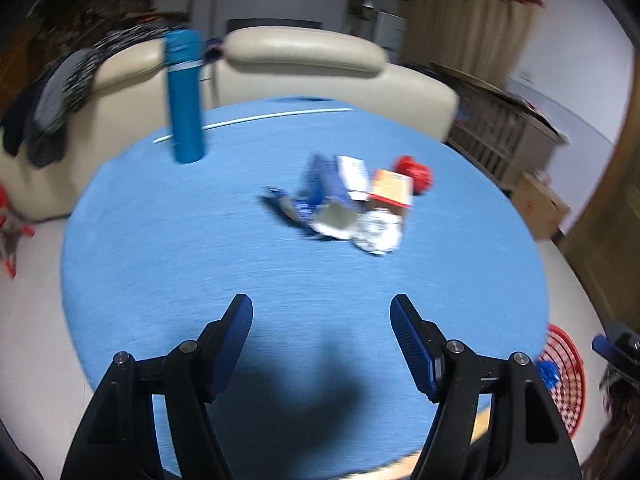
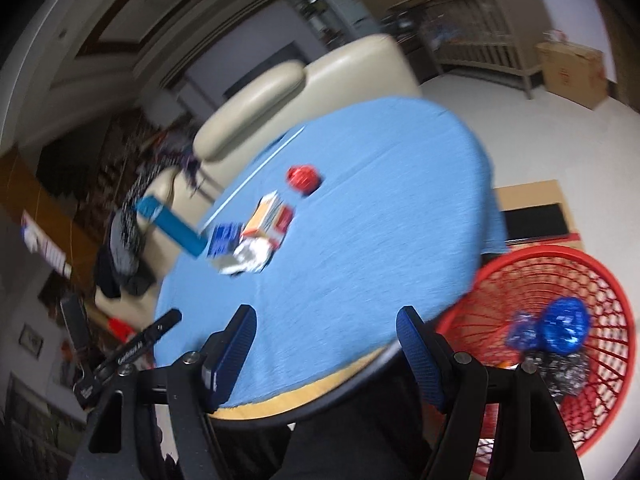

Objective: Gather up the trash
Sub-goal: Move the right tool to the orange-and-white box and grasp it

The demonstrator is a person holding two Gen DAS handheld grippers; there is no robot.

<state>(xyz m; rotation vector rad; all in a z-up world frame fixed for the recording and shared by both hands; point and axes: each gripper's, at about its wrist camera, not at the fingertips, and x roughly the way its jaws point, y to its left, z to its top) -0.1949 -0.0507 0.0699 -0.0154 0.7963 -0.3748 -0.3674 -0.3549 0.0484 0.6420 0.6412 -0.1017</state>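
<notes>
A small pile of trash lies past the middle of the round blue table [image 1: 200,240]. It holds a torn blue carton [image 1: 324,184], an orange and white box [image 1: 392,190], a crumpled white paper [image 1: 378,232], a flat blue wrapper [image 1: 288,204] and a red round piece [image 1: 414,172]. My left gripper [image 1: 322,304] hangs open over the near part of the table, well short of the pile, with nothing between its fingers. My right gripper [image 2: 327,314] is open and empty over the table's near edge. Both views are blurred.
A red mesh basket [image 2: 560,280] stands on the floor beside the table and holds blue wrappers [image 2: 564,328] and dark scraps. A tall blue bottle [image 1: 184,96] stands at the table's far left. Cream armchairs [image 1: 304,64] are behind the table.
</notes>
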